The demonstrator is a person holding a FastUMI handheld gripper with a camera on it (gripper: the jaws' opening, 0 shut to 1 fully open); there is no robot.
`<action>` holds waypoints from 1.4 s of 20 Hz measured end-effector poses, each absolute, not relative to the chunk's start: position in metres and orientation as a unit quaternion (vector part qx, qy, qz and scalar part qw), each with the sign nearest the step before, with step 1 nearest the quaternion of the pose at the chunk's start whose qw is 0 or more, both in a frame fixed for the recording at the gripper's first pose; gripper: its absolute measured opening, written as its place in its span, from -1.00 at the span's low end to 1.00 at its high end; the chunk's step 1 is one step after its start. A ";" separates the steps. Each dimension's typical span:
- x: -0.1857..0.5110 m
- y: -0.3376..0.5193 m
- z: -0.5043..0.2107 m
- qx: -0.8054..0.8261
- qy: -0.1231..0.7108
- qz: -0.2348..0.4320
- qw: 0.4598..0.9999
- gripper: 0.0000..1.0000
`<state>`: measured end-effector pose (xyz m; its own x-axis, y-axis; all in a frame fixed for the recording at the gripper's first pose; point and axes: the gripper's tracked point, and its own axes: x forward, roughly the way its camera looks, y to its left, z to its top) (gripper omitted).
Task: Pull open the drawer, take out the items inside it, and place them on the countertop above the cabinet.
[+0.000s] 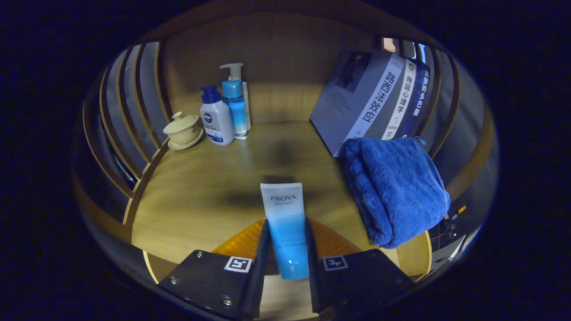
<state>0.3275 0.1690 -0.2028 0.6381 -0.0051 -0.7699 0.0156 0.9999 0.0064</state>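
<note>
My gripper (287, 236) is shut on a white-and-blue cosmetic tube (285, 218), both fingers pressing its lower sides. The tube points forward over the wooden countertop (209, 187), its white end beyond the fingertips. I cannot tell whether it touches the wood or hangs just above it. A blue fluffy towel (395, 187) lies in a heap on the countertop to the right of the tube.
At the back left stand a cream lidded cup on a saucer (183, 130), a white lotion bottle (217, 118) and a blue pump bottle (235, 102). A grey book box (370, 98) leans at the back right behind the towel. Curved wooden slats (134, 102) rim both sides.
</note>
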 end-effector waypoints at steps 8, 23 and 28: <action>0.335 0.180 -0.200 0.018 0.414 0.010 0.910 -0.08; 0.214 0.129 -0.039 0.028 0.198 -0.045 0.979 0.02; 0.146 0.118 -0.042 -0.012 0.169 -0.042 0.985 0.02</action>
<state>0.1456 0.1176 -0.0418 0.9394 -0.0867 -0.3318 0.0788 0.9962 -0.0373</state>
